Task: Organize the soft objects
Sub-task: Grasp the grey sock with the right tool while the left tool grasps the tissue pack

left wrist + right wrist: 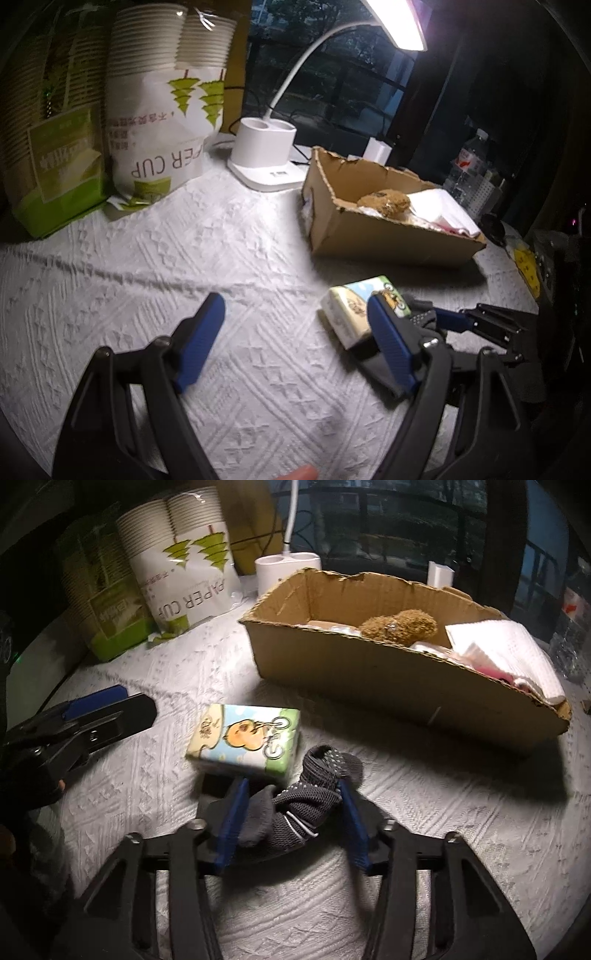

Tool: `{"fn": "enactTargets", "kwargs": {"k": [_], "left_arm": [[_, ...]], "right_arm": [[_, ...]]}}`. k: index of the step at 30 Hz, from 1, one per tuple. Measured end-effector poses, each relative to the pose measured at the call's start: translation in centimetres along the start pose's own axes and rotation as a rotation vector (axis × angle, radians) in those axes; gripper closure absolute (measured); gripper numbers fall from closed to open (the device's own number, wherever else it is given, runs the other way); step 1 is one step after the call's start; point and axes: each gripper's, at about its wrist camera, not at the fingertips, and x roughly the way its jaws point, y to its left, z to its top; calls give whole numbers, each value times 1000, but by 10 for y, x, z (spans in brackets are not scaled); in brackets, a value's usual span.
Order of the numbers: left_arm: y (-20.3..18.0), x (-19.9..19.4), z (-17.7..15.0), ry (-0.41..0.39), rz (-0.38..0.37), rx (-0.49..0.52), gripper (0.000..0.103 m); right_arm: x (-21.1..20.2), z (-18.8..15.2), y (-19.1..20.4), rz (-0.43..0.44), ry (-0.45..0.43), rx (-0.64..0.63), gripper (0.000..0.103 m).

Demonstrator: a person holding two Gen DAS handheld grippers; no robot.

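The cardboard box is the landmark here: a shallow, open tray of brown corrugated board with torn, ragged edges. It stands on the table, which is covered by a white cloth with a raised woven diamond pattern. Inside the box lie a brown fuzzy plush toy and, toward its right end, a folded white cloth with a waffle texture.

In front of the box, on the table, lies a small rectangular tissue pack in glossy printed wrapping with a cartoon picture. Just beside it, also in front of the box, lies a dark grey knitted sock, crumpled, with small white grip dots on one side.

The right hand-held gripper has its blue ribbed fingers spread on both sides of the sock; whether they press it I cannot tell. The left hand-held gripper is released, its jaws wide apart over bare cloth, to the left of the tissue pack.

Behind the box, to its left, stand a white plastic desk lamp and bags of stacked paper cups.
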Motion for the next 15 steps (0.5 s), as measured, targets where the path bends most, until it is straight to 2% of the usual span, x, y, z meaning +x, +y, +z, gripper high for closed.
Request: {"fn": "enactTargets", "kwargs": {"k": [3,6,15], "left_arm": [[-6,1,0,5,1,12,22],[-13,2,1,9,3,27,22],[-43,16,2,46,1,80,22]], "right_arm": [[-3,-1,2,-3,-8,-23,70],[-8,-1,-4,11,-15,-16,74],[-31,-8,-25,26,-63,17,75]]}}
